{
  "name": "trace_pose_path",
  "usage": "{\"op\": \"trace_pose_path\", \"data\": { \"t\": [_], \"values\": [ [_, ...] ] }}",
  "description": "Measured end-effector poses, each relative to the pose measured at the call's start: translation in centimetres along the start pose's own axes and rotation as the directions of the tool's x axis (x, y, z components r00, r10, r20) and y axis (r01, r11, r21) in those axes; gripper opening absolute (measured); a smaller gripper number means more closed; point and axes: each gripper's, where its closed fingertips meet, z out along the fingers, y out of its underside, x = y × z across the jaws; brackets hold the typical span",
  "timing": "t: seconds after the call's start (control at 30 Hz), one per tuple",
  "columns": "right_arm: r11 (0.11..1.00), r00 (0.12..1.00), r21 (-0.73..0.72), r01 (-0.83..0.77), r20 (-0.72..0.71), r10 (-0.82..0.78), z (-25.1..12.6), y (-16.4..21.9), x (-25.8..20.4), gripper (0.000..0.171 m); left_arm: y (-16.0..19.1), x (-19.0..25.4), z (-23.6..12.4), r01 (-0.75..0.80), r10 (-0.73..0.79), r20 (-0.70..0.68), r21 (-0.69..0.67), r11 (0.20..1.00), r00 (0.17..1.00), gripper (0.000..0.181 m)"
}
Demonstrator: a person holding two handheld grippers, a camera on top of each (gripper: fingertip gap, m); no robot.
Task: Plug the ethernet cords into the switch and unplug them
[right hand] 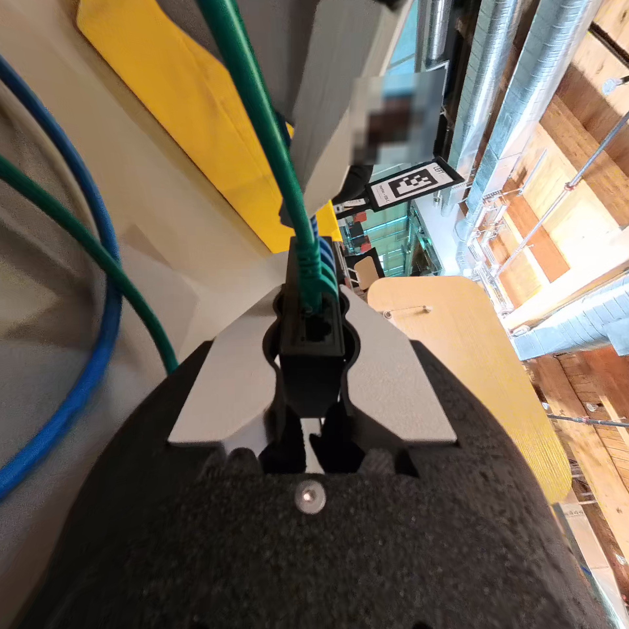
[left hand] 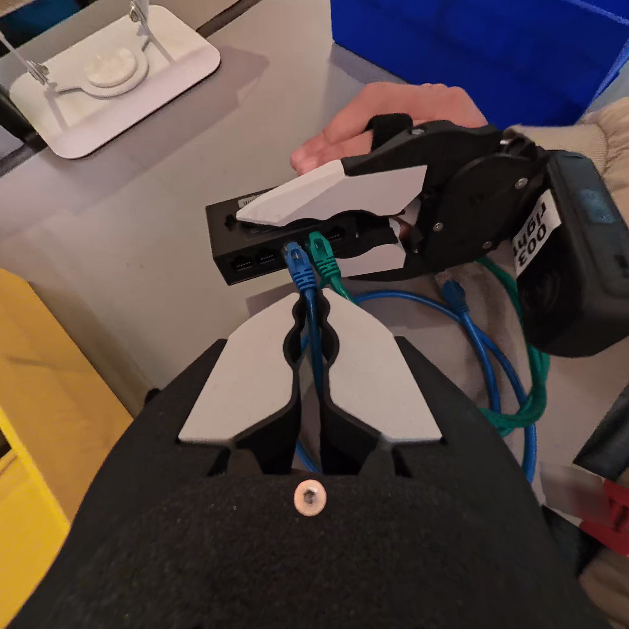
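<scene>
A pale grey surface [left hand: 163, 211] carries the scene. On it rests a black network switch [left hand: 272, 252], its row of ports facing the camera. A blue ethernet cord [left hand: 476, 337] and a green ethernet cord [left hand: 534, 384] lie in loose loops on the surface just right of the switch. Farther back to the left stands a white rounded stand base [left hand: 112, 88] with a round disc at its middle. A blue bin [left hand: 476, 51] sits at the far right
</scene>
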Motion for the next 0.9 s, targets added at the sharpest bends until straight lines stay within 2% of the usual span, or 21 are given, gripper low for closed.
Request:
{"op": "trace_pose_path", "data": {
  "t": [0.13, 0.4, 0.5, 0.67, 0.9],
  "values": [
    [1.0, 0.998, -0.017, -0.009, 0.056, 0.009, 0.0, 0.3, -0.7, 0.027, 0.3, 0.2, 0.4, 0.042, -0.042, 0.002, -0.017, 0.999, 0.999, 0.005],
    [0.991, 0.982, -0.061, -0.121, 0.137, 0.129, 0.0, 1.0, -1.3, 0.026, -0.2, 0.0, 1.0, 0.114, -0.106, -0.091, 0.086, 0.99, 0.99, 0.005],
    [0.99, 0.976, -0.091, -0.107, 0.179, 0.122, 0.2, 1.4, -2.4, 0.026, 0.7, -0.4, 1.7, 0.084, -0.082, -0.042, 0.047, 0.995, 0.996, 0.003],
    [0.979, 0.965, -0.131, -0.153, 0.196, 0.177, 0.5, 2.0, -2.8, 0.026, 0.6, -1.0, 2.3, 0.136, -0.135, -0.021, 0.06, 0.989, 0.991, 0.003],
    [0.983, 0.977, -0.153, -0.098, 0.172, 0.124, 0.7, 2.5, -2.7, 0.025, 0.6, -1.7, 3.0, 0.186, -0.189, 0.036, 0.065, 0.98, 0.981, 0.004]
  ]
}}
